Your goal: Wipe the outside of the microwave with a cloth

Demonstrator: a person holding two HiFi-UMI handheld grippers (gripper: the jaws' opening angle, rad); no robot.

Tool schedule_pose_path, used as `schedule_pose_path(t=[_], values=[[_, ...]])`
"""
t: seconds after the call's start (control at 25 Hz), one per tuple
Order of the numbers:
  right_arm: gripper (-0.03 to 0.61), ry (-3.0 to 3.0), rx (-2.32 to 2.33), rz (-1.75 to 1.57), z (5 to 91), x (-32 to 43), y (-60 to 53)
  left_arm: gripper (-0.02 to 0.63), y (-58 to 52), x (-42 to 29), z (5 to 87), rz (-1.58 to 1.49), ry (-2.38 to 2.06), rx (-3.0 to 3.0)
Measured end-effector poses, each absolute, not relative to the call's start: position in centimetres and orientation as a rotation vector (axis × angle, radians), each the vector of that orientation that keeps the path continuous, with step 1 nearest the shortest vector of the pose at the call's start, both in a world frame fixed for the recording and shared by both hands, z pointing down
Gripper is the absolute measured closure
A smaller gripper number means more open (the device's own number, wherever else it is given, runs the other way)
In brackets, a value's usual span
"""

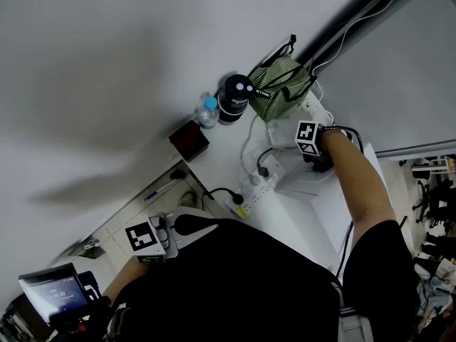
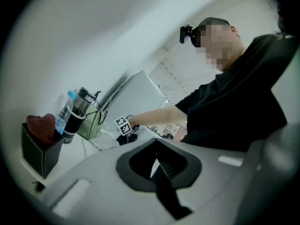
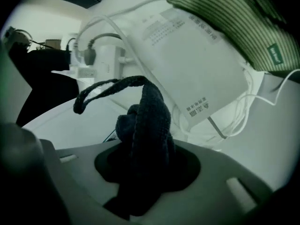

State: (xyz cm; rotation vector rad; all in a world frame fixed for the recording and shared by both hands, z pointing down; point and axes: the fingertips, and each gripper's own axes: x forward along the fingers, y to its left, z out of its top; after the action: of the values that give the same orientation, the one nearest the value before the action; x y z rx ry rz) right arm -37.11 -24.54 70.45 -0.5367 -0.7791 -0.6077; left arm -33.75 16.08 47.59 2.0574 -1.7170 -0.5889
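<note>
A dark knitted cloth (image 3: 147, 125) with a loose loop bunches up between the jaws of my right gripper (image 3: 145, 172), which is shut on it. In the head view that gripper (image 1: 318, 164) sits at the far end of a white boxy appliance top (image 1: 320, 205), likely the microwave, by a tangle of cables. My left gripper (image 1: 187, 225) hangs back near the person's body. In its own view the left gripper (image 2: 161, 172) has its jaws together with nothing in them.
A green striped bag (image 1: 281, 84), a black tumbler (image 1: 234, 98) and a water bottle (image 1: 208, 110) stand at the wall. A dark box (image 1: 189, 140) holds a red cloth. A white power strip (image 1: 260, 184) with plugs and a printed white packet (image 3: 187, 64) lie close by.
</note>
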Motion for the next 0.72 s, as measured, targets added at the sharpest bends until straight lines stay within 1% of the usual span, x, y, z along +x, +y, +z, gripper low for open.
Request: schedule_pose_path(t=[0.2, 0.28, 0.44, 0.72], values=[[0.433, -0.899, -0.697, -0.489, 60.1, -37.2, -20.2, 0.611, 14.4, -33.8, 46.1, -0.571, -1.628, 2.186], [0.433, -0.882, -0.766, -0.472, 58.5, -35.9, -17.7, 0.611, 13.8, -33.9, 45.5, -0.573, -1.596, 2.225], [0.434, -0.825, -0.751, -0.519, 62.8, -34.5, -15.7, 0.611, 13.6, -33.6, 45.2, -0.567, -1.56, 2.255], [0.436, -0.721, -0.638, -0.679, 71.8, -35.3, -17.7, 0.611, 16.2, -33.6, 46.7, -0.596, -1.662, 2.106]])
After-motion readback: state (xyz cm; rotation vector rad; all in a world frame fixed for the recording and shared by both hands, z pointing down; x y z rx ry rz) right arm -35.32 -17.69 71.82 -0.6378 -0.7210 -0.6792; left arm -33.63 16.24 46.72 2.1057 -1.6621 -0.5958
